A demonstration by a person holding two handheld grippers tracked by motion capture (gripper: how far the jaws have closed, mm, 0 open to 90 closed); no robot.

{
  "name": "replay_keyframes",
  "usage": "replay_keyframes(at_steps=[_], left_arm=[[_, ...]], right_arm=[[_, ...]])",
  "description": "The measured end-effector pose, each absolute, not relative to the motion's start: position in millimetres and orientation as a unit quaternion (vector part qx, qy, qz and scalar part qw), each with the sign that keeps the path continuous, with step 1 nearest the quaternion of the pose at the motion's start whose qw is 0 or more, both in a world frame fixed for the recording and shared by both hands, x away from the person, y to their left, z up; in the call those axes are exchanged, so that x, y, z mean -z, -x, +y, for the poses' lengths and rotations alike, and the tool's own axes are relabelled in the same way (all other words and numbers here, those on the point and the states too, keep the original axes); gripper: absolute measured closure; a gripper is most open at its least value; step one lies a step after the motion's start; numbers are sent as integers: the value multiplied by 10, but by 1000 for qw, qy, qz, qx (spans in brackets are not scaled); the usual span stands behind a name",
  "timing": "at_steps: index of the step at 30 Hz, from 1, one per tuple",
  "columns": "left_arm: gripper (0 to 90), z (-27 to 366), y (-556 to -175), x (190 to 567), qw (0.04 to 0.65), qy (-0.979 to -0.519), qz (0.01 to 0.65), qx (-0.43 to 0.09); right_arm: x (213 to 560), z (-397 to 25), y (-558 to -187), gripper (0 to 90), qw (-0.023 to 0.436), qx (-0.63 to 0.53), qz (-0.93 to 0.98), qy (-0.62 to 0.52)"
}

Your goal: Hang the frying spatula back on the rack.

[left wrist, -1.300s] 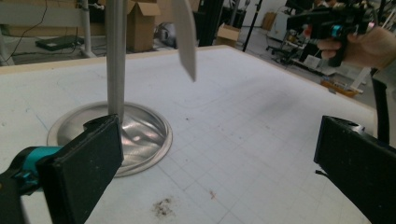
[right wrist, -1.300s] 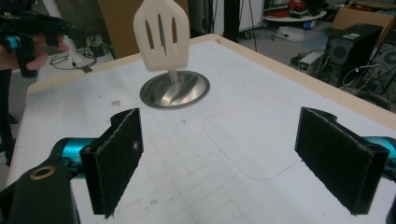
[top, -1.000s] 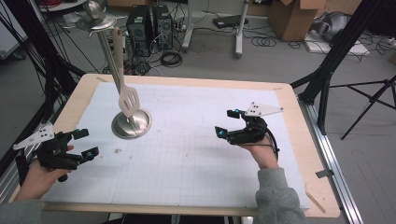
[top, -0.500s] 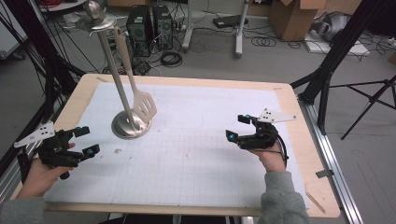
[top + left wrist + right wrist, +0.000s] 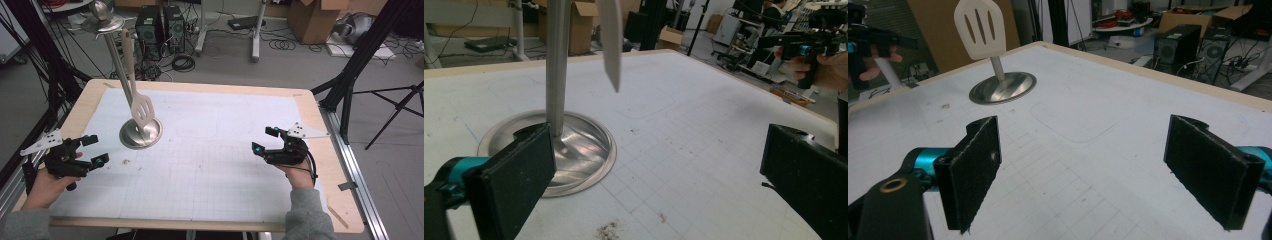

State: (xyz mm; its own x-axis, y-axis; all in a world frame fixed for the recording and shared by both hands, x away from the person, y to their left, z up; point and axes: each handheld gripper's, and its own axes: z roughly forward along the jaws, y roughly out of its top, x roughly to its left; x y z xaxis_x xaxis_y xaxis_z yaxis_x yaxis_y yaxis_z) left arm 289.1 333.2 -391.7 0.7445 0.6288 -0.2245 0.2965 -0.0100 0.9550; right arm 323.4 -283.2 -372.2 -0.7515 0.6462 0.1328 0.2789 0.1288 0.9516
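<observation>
A metal stand with a round base [image 5: 140, 133] and a thin pole [image 5: 116, 60] rises at the mat's left. A white slotted spatula [image 5: 141, 111] hangs from the top of the stand, its blade just above the base. My left gripper [image 5: 98, 149] is open near the table's left edge, short of the base [image 5: 574, 150], with nothing between its jaws. The spatula [image 5: 611, 40] hangs beside the pole [image 5: 556, 65]. My right gripper [image 5: 263, 140] is open at the right of the mat, empty, facing the spatula [image 5: 979, 27] and base [image 5: 1003, 87] from far off.
A white gridded mat [image 5: 215, 165] covers the wooden table [image 5: 320, 165]. Tripod legs [image 5: 350, 95], cables and computer towers [image 5: 160, 30] stand on the floor beyond the far edge. Small dark specks [image 5: 606, 231] lie on the mat in front of the base.
The hanging spatula has swung out to the right and back over the base. My right gripper has drawn back to the right, away from the stand. The left gripper has hardly moved.
</observation>
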Motion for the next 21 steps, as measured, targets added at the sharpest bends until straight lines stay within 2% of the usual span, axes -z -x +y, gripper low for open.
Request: replay_keyframes(at_steps=[21], left_arm=[[18, 3346, -2915, 3954, 611, -698, 345, -146]], right_arm=[[3843, -3158, -3105, 145, 187, -575, 714, -353]])
